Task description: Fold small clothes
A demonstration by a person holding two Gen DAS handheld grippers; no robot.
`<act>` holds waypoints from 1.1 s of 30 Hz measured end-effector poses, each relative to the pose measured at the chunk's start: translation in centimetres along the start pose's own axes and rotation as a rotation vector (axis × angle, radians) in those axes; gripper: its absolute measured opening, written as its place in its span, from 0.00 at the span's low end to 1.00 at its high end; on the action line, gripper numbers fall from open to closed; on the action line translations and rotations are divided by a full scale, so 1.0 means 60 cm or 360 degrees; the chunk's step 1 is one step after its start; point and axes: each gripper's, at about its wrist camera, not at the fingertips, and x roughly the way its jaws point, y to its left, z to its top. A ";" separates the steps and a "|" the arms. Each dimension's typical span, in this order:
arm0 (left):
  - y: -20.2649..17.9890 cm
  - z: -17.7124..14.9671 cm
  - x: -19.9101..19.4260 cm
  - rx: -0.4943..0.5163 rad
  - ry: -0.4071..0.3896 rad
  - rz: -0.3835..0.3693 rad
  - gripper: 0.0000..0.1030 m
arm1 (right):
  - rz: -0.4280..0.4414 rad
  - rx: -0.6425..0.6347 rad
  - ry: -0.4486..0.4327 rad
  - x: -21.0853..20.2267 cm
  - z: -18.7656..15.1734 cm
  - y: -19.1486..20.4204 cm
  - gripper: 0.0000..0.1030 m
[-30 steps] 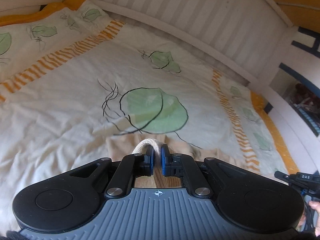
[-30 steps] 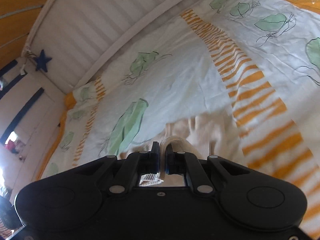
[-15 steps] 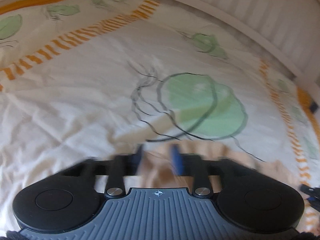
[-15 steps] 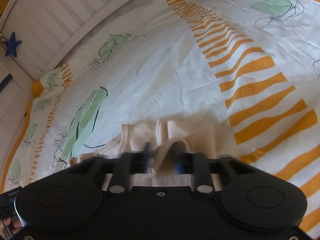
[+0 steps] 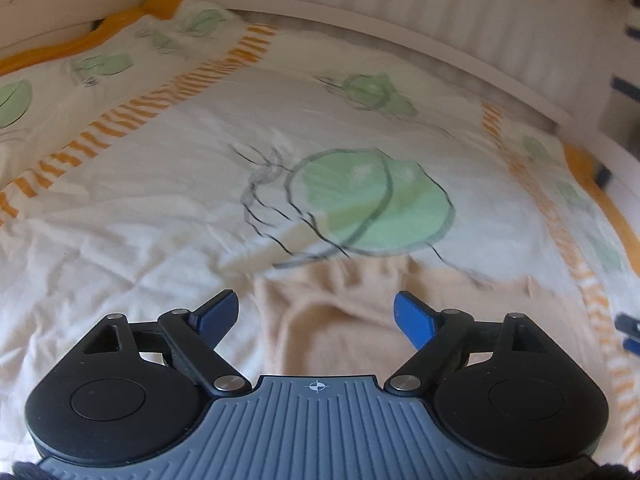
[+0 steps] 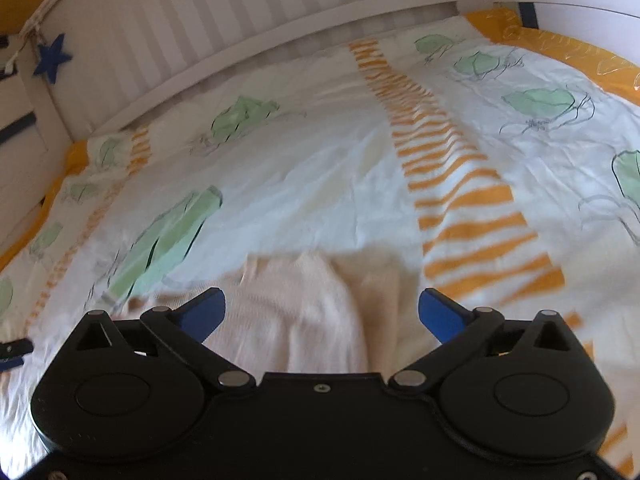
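Note:
A small peach-cream knit garment [image 5: 344,320] lies on the bedspread, just ahead of both grippers. It also shows in the right wrist view [image 6: 312,312], with a fold ridge down its middle. My left gripper [image 5: 316,314] is open and empty, its blue fingertips [image 5: 218,312] spread wide over the garment. My right gripper [image 6: 322,312] is open and empty too, its blue pads [image 6: 438,312] standing either side of the cloth. The near part of the garment is hidden under both gripper bodies.
The bedspread [image 5: 160,200] is white with green leaf prints and orange striped bands [image 6: 460,200]. A white slatted bed rail [image 6: 240,24] runs along the far side. A blue star [image 6: 52,58] hangs on it. The other gripper's tip shows at the right edge [image 5: 628,332].
Both grippers were shut on the garment's edge a second ago. They have opened wide and let it go; the garment now lies flat on the bed.

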 end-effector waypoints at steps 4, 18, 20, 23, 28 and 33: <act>-0.030 -0.033 0.013 0.0166 0.0067 -0.0017 0.82 | 0.0010 -0.0136 0.0023 -0.019 -0.037 0.033 1.00; -0.060 -0.123 0.059 0.0398 0.0022 0.0072 0.92 | -0.0090 -0.0635 0.0005 0.017 -0.137 0.070 1.00; -0.061 -0.133 0.057 0.0407 -0.0039 0.0078 0.95 | -0.0067 -0.0619 0.0005 0.016 -0.140 0.067 1.00; -0.058 -0.140 0.057 0.0400 -0.0076 0.0089 1.00 | -0.0062 -0.0624 0.0020 0.018 -0.144 0.068 1.00; -0.047 -0.134 0.061 0.0351 -0.0035 0.0068 1.00 | -0.0048 -0.0608 0.0034 0.021 -0.143 0.065 1.00; -0.020 -0.133 0.058 0.0294 0.0041 0.0022 1.00 | -0.0147 -0.0680 0.0076 0.017 -0.140 0.061 0.99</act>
